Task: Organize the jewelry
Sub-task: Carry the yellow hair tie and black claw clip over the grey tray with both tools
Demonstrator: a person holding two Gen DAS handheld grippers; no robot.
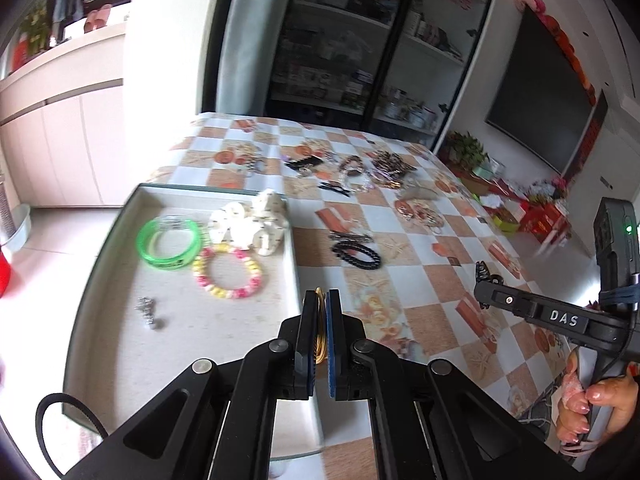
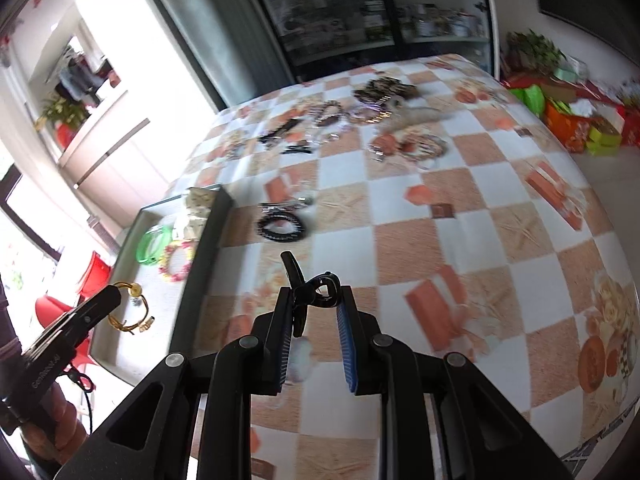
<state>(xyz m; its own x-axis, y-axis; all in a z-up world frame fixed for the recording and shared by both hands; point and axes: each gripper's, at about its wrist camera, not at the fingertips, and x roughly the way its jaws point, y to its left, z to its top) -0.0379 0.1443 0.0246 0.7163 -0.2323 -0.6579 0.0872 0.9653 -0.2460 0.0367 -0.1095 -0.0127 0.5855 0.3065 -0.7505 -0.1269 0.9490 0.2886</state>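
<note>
While left fingers (image 1: 320,300) pinch coiled gold wire bangle (image 1: 319,320), right fingers (image 2: 316,300) grip glossy black clip (image 2: 310,294).

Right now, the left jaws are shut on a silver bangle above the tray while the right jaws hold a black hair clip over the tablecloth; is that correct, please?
Not quite: the bangle in the left gripper is gold wire, not silver, as the left wrist view shows between the jaws. The rest stands: it hangs above the tray, and the right gripper holds the black hair clip over the tablecloth.
</note>
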